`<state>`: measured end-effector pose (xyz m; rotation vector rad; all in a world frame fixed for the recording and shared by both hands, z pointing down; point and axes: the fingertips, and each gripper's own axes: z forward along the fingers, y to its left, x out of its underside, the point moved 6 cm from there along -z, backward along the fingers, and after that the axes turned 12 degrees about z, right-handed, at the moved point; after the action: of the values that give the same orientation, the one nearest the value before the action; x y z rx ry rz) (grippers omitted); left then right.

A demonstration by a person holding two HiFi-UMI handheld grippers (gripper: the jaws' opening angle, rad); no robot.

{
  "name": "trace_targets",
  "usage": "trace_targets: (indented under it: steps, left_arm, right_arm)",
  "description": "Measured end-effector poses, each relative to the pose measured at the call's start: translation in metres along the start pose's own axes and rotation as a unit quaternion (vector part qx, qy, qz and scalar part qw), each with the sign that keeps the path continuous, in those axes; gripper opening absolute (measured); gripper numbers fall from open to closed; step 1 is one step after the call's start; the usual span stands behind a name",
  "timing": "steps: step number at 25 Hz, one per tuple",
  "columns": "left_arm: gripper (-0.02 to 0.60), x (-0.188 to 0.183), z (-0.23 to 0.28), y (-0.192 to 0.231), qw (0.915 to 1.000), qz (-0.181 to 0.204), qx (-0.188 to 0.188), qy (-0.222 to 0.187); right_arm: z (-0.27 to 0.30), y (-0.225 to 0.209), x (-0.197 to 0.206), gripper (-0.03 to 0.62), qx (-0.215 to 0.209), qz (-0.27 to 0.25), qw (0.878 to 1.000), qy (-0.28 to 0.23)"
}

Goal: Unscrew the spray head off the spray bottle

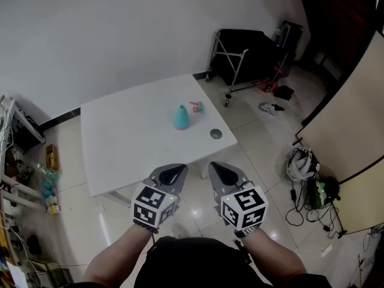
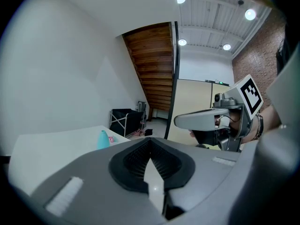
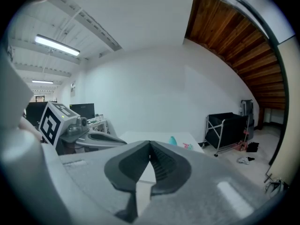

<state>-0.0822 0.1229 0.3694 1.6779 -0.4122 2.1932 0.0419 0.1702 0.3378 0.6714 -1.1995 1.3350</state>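
Left hand-held gripper (image 1: 170, 174), right hand-held gripper (image 1: 224, 172): clenched, empty. Spray bottle (image 1: 180, 117) by worktop's (image 1: 120, 140) right edge: I judge light, slick; grasp body.

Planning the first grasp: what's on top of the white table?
A teal bottle, small pink item beside it, grey round spot near the edge. Beneath the bottle is hidden.

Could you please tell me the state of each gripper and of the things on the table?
Left gripper: shut, empty, away from the bottle.
Right gripper: shut, empty, away from the bottle.
Bottle: upright on the table, untouched.
Pink object: lying beside the bottle, apart from it; too small to identify.
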Motion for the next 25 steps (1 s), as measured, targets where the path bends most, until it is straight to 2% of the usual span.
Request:
trace_targets:
  steps: [11, 25]
  left_arm:
    - [0.015, 0.003, 0.001, 0.034, 1.0, 0.004, -0.002, 0.002]
    - [0.015, 0.0, 0.036, 0.061, 0.9998, 0.013, -0.01, 0.008]
  right_arm:
    - [0.034, 0.003, -0.005, -0.008, 0.0, 0.0, 1.0, 0.003]
    - [0.071, -0.026, -0.02, -0.008, -0.011, 0.003, 1.0, -0.005]
